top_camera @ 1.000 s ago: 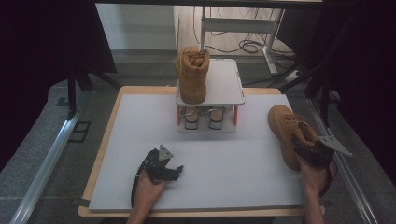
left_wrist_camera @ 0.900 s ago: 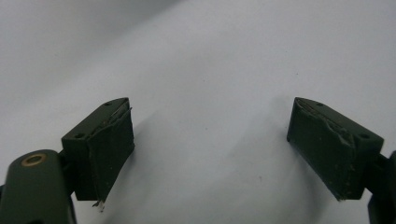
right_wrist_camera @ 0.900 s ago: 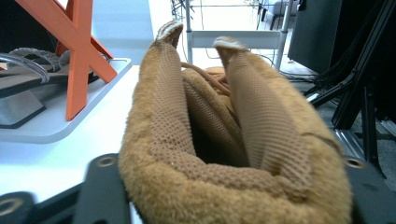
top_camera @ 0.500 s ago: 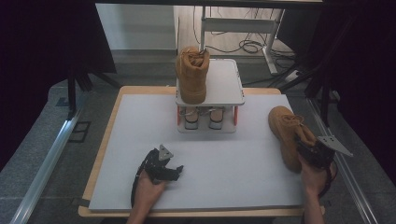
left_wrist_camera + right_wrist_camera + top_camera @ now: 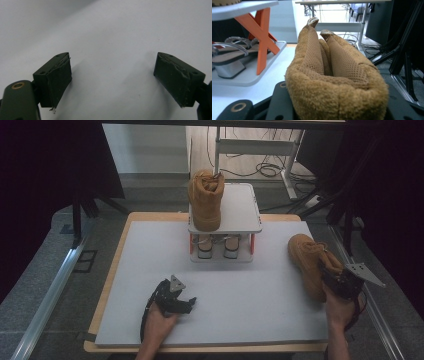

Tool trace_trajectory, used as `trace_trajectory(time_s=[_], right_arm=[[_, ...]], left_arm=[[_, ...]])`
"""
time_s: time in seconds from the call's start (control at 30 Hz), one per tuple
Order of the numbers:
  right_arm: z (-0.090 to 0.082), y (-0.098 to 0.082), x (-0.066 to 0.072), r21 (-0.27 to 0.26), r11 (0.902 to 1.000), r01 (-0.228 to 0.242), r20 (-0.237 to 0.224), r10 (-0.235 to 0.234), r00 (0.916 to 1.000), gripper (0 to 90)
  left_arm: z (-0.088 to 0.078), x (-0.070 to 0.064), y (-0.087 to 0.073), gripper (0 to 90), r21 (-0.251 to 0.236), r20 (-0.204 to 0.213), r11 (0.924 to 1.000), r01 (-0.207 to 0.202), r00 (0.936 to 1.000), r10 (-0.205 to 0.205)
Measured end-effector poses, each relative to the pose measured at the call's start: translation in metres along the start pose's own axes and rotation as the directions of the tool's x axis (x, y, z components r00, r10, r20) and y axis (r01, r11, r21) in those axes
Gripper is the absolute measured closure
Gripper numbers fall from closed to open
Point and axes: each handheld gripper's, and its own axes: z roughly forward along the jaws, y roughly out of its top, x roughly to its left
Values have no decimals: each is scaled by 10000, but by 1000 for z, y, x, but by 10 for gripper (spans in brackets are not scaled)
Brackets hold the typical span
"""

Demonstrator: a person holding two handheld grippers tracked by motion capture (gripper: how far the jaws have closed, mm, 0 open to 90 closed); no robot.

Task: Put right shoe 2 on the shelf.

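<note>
Pinching the fuzzy top of the tan boot (image 5: 309,260) with the right gripper (image 5: 336,281), close to the right edge of the white mat (image 5: 240,315). Having just been closing the jaws, with the soft boot top squashed between them and bulging over them in the right gripper view. Not yet lifting: resting on the mat, toe end toward the far edge. Keeping the left gripper (image 5: 188,303) low near the front edge, a bit left of the middle, jaws spread wide, with nothing between them but bare mat. Seeing, at the middle of the far edge, a small white rack (image 5: 245,217), with a second boot (image 5: 206,202) of the same kind standing on the left half of its top shelf and a pair of sandals (image 5: 217,246) tucked on the shelf below. Looks like the grab step of putting this boot up beside its twin, so about halfway through the job. Calls next for a snug hold and then a lift straight up off the mat. After that, carrying it toward the far edge, high enough to pass over the rim of the rack. Then setting it down, sole first, on the bare right half of the top shelf. Going slowly, since a soft top may fold or slip and let the heavy sole swing. Staying clear of the second boot, so as not to knock it off.
</note>
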Motion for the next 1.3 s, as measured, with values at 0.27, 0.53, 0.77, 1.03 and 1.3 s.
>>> trace_trajectory(time_s=[0.27, 0.53, 0.77, 1.03, 1.3], right_arm=[[-7, 14, 6, -431, 9991, -28, -114, 23, 9999, 555], [-14, 32, 13, -886, 9961, 27, -194, -44, 9998, 556], [-13, 49, 22, -1160, 9931, 179, -389, -225, 9990, 556], [-11, 66, 32, -1388, 9899, 281, -545, -360, 9979, 556], [-9, 82, 43, -1660, 9854, 379, -626, -489, 9968, 559]], left_arm=[[0, 0, 0, 146, 3, -9, 10000, -12, 10000, 12], [0, 0, 0, 146, -24, -17, 10000, 19, 10000, -19], [0, 0, 0, 146, -25, -15, 10000, 19, 10000, -19], [0, 0, 0, 146, -6, 2, 10000, 30, 10000, -30], [0, 0, 0, 146, -18, -2, 10000, 5, 10000, -5]])
